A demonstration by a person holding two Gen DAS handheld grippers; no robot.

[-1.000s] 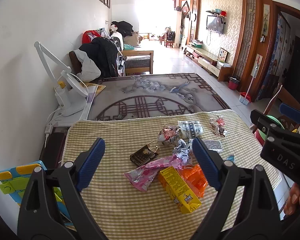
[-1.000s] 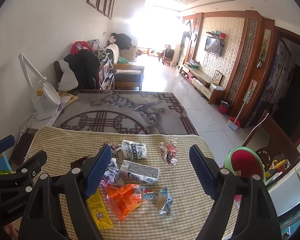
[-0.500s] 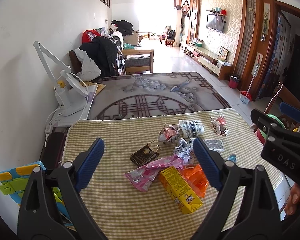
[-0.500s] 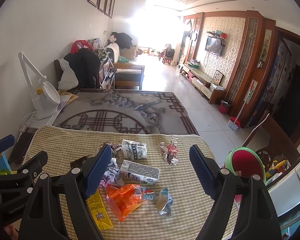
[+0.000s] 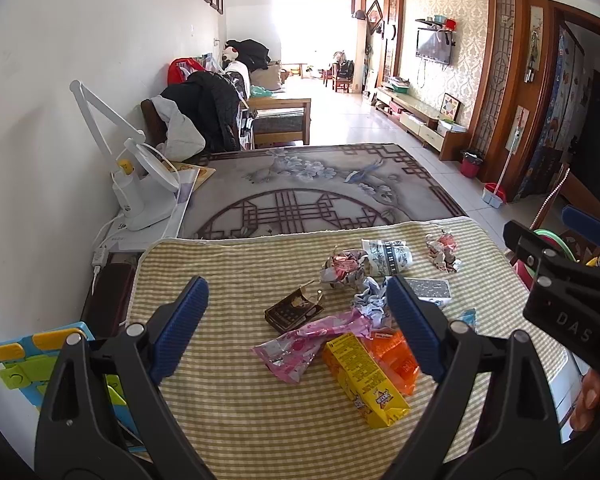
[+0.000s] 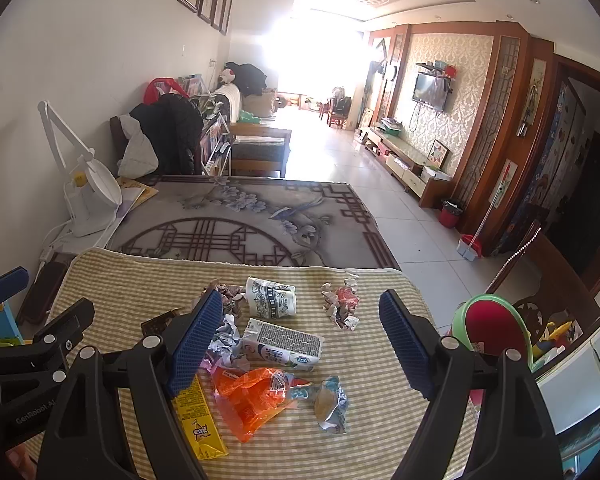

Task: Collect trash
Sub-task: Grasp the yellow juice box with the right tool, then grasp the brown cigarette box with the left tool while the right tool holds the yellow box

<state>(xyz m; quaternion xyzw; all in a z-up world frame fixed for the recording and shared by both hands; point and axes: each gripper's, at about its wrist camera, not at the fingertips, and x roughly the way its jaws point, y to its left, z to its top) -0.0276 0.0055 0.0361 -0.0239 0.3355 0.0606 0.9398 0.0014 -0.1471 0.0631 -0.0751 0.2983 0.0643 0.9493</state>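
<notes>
Trash lies in a heap on a green-checked cloth (image 5: 228, 280): a yellow carton (image 5: 364, 380), an orange wrapper (image 6: 252, 396), a pink wrapper (image 5: 300, 340), a dark brown packet (image 5: 294, 308), a white milk carton (image 6: 284, 344), a crushed paper cup (image 6: 272, 296), crumpled paper (image 6: 340, 304) and a small blue-white wrapper (image 6: 332, 404). My left gripper (image 5: 296, 324) is open and empty above the heap's left part. My right gripper (image 6: 300, 340) is open and empty above the milk carton.
A red and green bin (image 6: 496, 332) stands off the table's right edge. A white desk lamp (image 5: 140, 192) stands at the far left by the wall. A patterned grey mat (image 5: 312, 192) lies beyond the cloth. Colourful plastic toys (image 5: 32, 360) sit at the left.
Both grippers have barely shifted; the view has tilted very slightly. The trash has not moved.
</notes>
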